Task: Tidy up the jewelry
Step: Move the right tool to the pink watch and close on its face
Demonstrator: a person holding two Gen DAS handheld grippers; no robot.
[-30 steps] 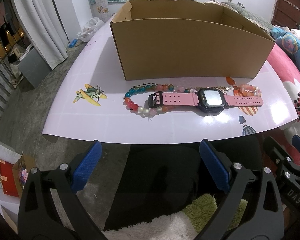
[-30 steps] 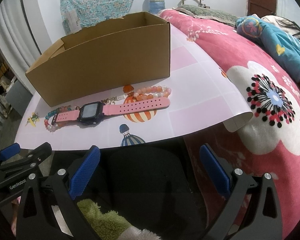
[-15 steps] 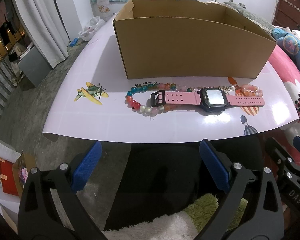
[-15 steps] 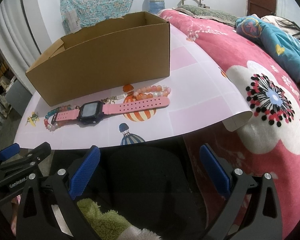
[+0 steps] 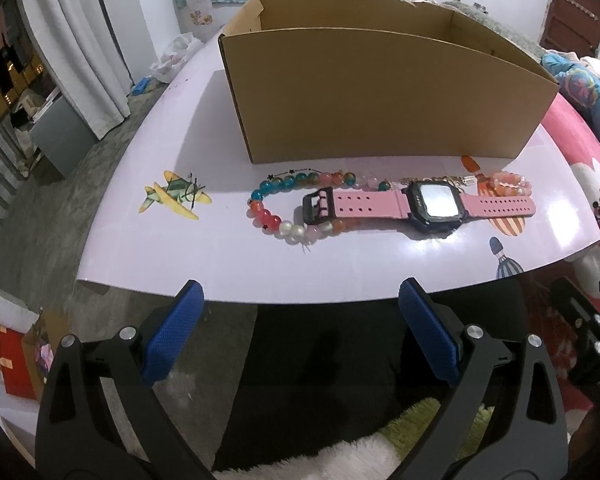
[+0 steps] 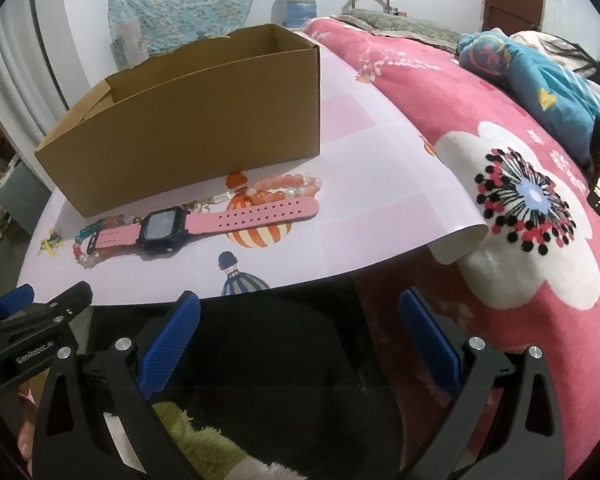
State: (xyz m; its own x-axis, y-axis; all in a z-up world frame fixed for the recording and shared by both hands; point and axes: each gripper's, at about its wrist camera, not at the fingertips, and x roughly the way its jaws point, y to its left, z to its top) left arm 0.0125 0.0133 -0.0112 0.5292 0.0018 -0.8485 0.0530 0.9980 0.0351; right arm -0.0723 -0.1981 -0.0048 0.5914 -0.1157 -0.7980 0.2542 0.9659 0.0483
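A pink-strapped watch [image 5: 420, 206] with a black face lies flat on the white sheet [image 5: 220, 248], in front of an open cardboard box [image 5: 380, 92]. Its buckle end rests over a multicoloured bead bracelet [image 5: 268, 216]. A peach bead bracelet [image 5: 508, 183] and a small chain piece lie behind its right end. The same watch [image 6: 204, 226], box [image 6: 188, 128] and peach bracelet [image 6: 288, 186] show in the right wrist view. My left gripper [image 5: 300, 332] and my right gripper [image 6: 300, 332] are both open and empty, held short of the sheet's near edge.
The sheet lies on a pink flowered blanket [image 6: 520, 208], with its right corner curled up [image 6: 460, 240]. A blue cloth bundle [image 6: 532, 64] lies at the far right. White curtains [image 5: 84, 48] hang on the left above a grey floor.
Both grippers have moved slightly forward toward the jewelry. Nothing on the sheet has moved, and both grippers stay open.
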